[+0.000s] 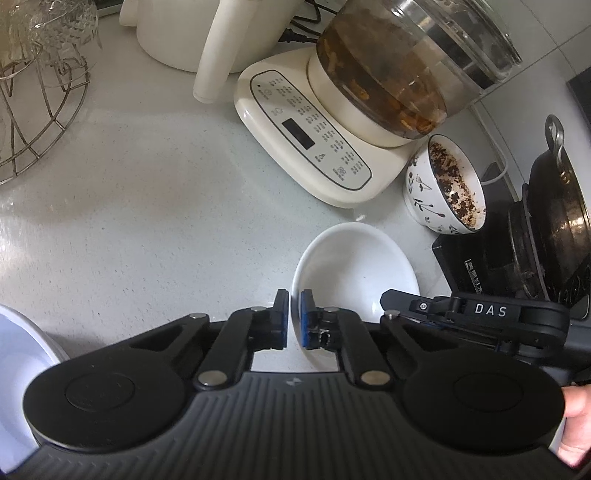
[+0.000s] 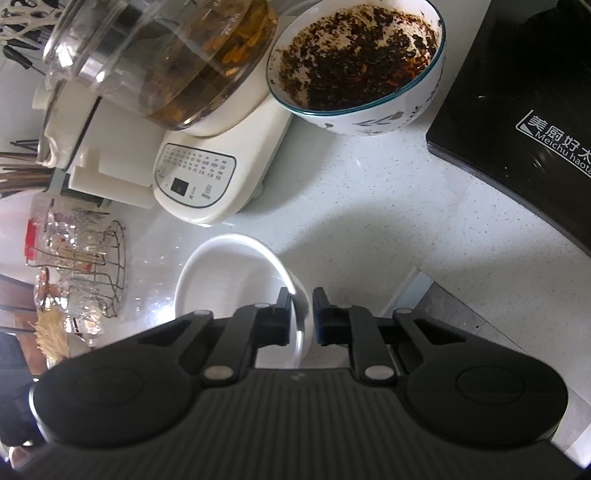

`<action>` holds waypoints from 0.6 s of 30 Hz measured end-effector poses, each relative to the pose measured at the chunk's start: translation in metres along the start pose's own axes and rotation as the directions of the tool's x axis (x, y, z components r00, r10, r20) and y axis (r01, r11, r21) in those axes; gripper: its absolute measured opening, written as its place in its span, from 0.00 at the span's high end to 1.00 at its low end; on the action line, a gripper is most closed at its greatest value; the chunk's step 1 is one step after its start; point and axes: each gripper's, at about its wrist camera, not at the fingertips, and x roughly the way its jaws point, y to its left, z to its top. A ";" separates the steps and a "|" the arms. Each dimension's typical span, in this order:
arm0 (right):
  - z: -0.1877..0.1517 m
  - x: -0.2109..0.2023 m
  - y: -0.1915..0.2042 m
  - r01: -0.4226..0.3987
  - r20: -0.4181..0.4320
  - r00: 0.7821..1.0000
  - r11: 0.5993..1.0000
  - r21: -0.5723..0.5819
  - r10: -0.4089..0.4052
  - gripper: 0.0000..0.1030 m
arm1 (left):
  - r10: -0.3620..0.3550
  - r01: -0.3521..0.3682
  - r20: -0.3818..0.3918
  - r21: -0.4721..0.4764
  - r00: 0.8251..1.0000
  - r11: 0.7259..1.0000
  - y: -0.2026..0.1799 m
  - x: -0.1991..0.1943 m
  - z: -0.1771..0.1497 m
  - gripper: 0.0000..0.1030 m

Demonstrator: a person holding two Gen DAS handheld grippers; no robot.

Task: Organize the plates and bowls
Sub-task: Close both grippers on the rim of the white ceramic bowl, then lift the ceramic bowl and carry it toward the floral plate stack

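Observation:
A small white bowl (image 1: 354,266) stands on the white counter. My left gripper (image 1: 294,317) is shut on its left rim, one finger inside and one outside. My right gripper (image 2: 300,314) straddles the same white bowl (image 2: 229,273) at its right rim with a small gap left around the wall; it also shows in the left wrist view (image 1: 480,314). A floral bowl (image 1: 443,184) with dark chilli residue stands beyond, also in the right wrist view (image 2: 354,55). Part of another white bowl (image 1: 18,369) lies at lower left.
A cream kettle base (image 1: 306,136) with a glass pot (image 1: 406,66) of brown liquid stands behind. A black induction hob (image 2: 517,110) with a dark pan (image 1: 554,206) is at right. A wire rack with glasses (image 1: 40,92) is at left, beside a white kettle (image 1: 207,33).

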 end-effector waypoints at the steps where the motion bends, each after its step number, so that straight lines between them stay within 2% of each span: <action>1: -0.001 0.000 0.000 0.001 0.002 1.000 1.000 -0.005 -0.001 0.87 | 0.003 -0.003 0.002 0.004 1.000 1.000 -0.001 -0.001 -0.001 0.93; 11: -0.004 -0.011 0.008 -0.013 0.026 1.000 0.999 -0.045 0.015 0.87 | -0.030 0.031 0.019 -0.022 0.999 0.999 0.002 -0.019 -0.002 0.93; 18: -0.011 -0.027 0.028 -0.040 0.025 0.999 0.995 -0.090 0.042 0.87 | -0.061 0.064 0.044 -0.063 0.997 0.996 0.009 -0.053 -0.007 0.93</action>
